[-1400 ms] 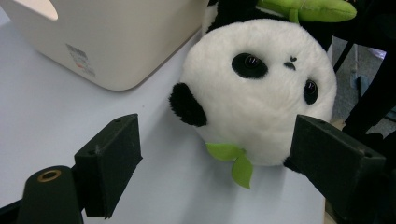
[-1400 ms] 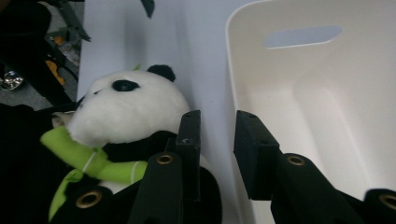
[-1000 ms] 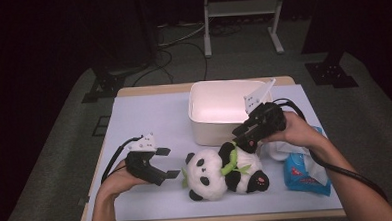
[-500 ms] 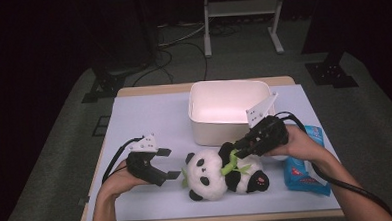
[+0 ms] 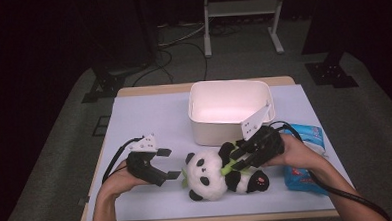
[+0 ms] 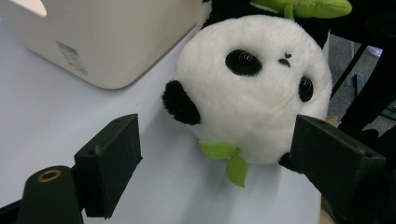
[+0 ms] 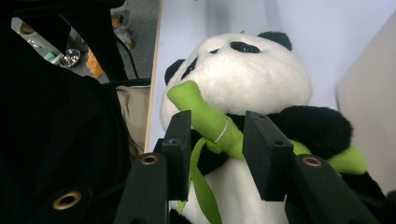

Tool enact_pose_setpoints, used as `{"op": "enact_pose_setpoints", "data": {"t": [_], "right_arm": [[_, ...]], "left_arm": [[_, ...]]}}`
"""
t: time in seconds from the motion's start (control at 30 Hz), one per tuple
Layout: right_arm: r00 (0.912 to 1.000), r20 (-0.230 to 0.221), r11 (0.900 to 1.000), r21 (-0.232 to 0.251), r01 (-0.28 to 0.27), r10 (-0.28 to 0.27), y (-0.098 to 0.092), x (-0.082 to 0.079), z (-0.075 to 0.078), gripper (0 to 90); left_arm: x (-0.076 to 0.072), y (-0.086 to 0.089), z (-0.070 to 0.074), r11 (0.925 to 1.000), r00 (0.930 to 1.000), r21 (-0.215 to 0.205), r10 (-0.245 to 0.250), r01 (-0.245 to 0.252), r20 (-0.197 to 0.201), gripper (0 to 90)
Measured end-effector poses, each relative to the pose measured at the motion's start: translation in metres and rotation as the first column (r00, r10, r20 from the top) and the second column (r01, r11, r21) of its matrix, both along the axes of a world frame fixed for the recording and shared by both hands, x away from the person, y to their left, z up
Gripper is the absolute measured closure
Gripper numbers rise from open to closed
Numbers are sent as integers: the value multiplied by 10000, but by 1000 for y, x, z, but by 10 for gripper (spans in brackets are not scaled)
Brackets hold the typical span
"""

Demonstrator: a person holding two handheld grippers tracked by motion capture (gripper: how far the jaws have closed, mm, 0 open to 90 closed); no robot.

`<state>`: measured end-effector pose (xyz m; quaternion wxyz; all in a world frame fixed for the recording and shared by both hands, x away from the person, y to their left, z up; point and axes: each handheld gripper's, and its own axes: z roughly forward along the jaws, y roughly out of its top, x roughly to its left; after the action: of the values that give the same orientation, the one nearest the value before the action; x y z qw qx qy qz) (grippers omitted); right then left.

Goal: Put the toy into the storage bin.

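Note:
A black and white panda plush (image 5: 209, 177) lies on its back on the table, head towards my left gripper (image 5: 170, 164). That gripper is open just left of the head (image 6: 252, 88), its jaws wide apart and not touching it. My right gripper (image 5: 234, 159) is down on the panda's chest, pointing left. Its jaws have just been opening. A green bamboo stalk (image 7: 205, 116) on the plush runs slantwise between the two pads (image 7: 261, 149), which do not squeeze it. The right gripper (image 7: 218, 119) looks towards the panda's face (image 7: 252, 74).
A white bin (image 5: 228, 84) stands right behind the panda, its wall close in the left gripper view (image 6: 93, 42). A blue packet (image 5: 304, 173) lies under my right forearm. The pale blue table cover (image 5: 144, 118) is bare at left; the front edge is close.
My right gripper has come down and to the left, from the bin's front corner onto the panda's chest. The left gripper and the panda have stayed put.

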<state>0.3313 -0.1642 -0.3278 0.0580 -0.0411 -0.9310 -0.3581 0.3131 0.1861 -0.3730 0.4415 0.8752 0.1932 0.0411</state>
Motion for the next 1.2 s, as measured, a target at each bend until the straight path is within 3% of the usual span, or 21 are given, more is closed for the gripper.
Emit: {"op": "enact_pose_setpoints", "data": {"t": [0.47, 0.83, 1.03, 1.2], "right_arm": [[9994, 38, 9990, -280, -345, 347, 14, 0, -7, 572], [9984, 344, 9951, -899, -416, 448, 25, 0, -16, 544], [9974, 665, 9917, -1266, -208, 294, 27, 1, -16, 572], [9979, 644, 9913, -1319, 13, 73, 27, 3, -19, 605]], "left_arm": [[0, 2, 0, 10000, 10000, -63, 28, -29, -57, 155], [1, 4, 0, 10000, 10000, -59, 36, -36, -59, 154], [0, 4, 0, 9999, 10000, -128, 56, -57, -69, 154], [0, 4, 0, 9999, 9999, -146, 71, -73, -106, 154]]}}
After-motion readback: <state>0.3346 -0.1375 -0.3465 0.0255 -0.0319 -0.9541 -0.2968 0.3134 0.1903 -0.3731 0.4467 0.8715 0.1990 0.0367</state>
